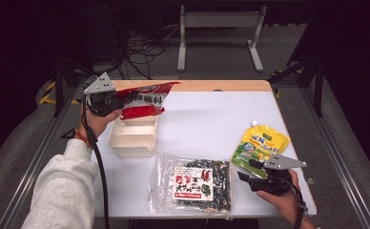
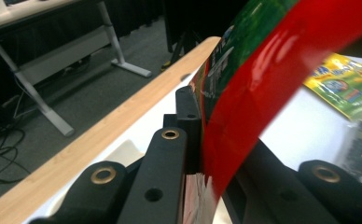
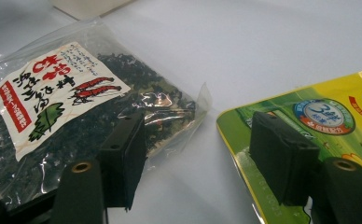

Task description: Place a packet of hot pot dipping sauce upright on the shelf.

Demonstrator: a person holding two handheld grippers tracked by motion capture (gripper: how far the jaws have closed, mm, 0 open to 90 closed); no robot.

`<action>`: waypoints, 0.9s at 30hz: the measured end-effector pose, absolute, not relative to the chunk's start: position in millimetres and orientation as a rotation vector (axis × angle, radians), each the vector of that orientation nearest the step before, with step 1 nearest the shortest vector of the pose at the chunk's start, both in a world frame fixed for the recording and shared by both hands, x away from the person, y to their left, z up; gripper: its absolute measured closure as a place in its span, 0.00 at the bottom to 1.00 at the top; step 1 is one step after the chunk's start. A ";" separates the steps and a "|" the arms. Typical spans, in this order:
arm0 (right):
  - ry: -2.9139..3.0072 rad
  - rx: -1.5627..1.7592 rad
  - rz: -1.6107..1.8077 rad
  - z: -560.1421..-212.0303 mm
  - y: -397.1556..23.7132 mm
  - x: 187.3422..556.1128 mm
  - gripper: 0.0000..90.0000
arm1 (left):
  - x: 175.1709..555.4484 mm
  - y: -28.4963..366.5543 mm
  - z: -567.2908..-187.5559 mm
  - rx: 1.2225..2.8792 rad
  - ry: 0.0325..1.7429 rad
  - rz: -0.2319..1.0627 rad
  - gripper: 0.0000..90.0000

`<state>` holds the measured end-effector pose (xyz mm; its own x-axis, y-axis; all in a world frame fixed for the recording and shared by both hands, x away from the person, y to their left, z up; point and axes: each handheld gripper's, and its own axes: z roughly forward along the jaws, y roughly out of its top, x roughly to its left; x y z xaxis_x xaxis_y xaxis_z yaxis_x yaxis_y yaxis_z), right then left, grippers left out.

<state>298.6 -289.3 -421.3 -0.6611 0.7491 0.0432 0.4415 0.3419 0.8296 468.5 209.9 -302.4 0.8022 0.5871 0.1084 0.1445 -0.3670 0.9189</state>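
Carrying the red packet [image 1: 142, 100] clamped in the left hand-held gripper [image 1: 107, 101], probably toward the white bin [image 1: 133, 137], while the right hand-held gripper [image 3: 195, 154] gapes empty beside the yellow pouch [image 3: 309, 121].

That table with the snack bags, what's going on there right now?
A person is working at the white table with tongs in each hand. The left tongs are shut on a red packet, held above a cream bin. The right tongs stand open, low over the table between a clear bag of dark dried seaweed and a yellow-green pouch, with one jaw over the pouch's edge. Both of those lie flat on the table.
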 end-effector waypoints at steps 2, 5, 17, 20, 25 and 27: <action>2.265 1.063 1.231 -422.4 -290.1 298.0 0.41 | 476.7 213.6 -304.2 1.918 0.564 0.519 1.00; 2.267 1.081 1.216 -425.8 -292.1 296.0 0.40 | 487.8 216.8 -308.9 1.923 0.584 0.512 1.00; 2.261 1.110 1.223 -426.9 -295.1 294.5 0.39 | 521.2 215.4 -333.1 1.962 0.661 0.508 1.00; 2.263 1.115 1.226 -426.8 -294.7 294.5 0.39 | 525.8 212.6 -336.0 1.975 0.658 0.525 1.00; 2.273 1.108 1.224 -427.5 -293.0 293.8 0.38 | 537.2 206.5 -343.0 1.987 0.654 0.542 1.00; 2.277 1.105 1.219 -428.0 -292.3 293.5 0.38 | 540.7 205.3 -345.2 1.996 0.660 0.546 1.00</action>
